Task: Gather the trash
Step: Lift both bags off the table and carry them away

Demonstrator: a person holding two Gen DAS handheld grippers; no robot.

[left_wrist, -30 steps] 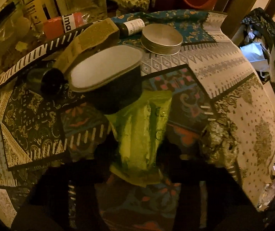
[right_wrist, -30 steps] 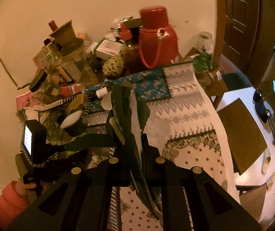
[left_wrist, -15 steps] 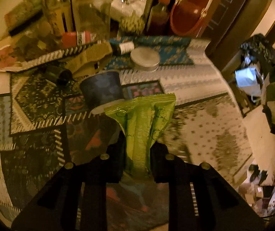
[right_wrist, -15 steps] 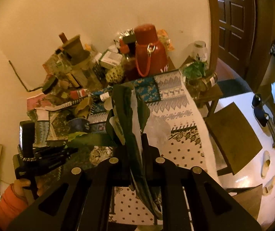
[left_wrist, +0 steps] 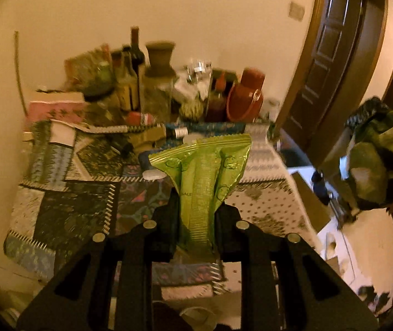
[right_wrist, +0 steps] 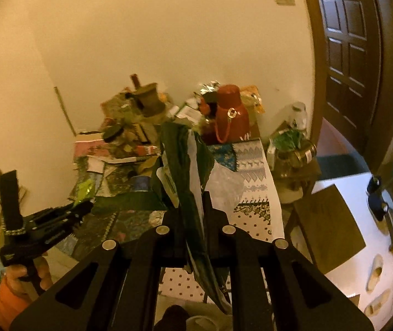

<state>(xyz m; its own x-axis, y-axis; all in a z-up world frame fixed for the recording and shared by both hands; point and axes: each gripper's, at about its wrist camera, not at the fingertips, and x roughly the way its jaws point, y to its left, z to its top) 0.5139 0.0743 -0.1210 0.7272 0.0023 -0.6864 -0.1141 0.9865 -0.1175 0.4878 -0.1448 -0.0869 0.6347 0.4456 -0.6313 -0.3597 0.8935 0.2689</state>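
1. Left wrist view: the left tool [left_wrist: 198, 207] is clamped on a lime-green snack wrapper [left_wrist: 204, 173], pinched around its lower half so the crimped top fans out above the jaws. It's held up in the air over the tabletop [left_wrist: 67, 207], not touching it.
2. Right wrist view: the right tool [right_wrist: 192, 207] is closed on a dark green trash bag [right_wrist: 185, 171], a limp bundle of thin film with a white strip showing in the folds. You can also see that bag off to the right edge of the left view [left_wrist: 375, 165].
3. My read: the step now is getting the wrapper into the bag. The bag looks bunched up in the grip, and I can't see an open mouth, so I'd get one opened before bringing the wrapper over.
4. Wrapper is glossy crinkly foil-plastic, basically weightless, with a ribbed seam down the middle. It'll probably cling or flutter, so push it well inside before letting go.
5. Tabletop is covered in a busy patchwork cloth [left_wrist: 257, 193], soft and wrinkly, with bottles and a red plastic jug [left_wrist: 244, 99] crowded at the back. Keep the swing away from those.
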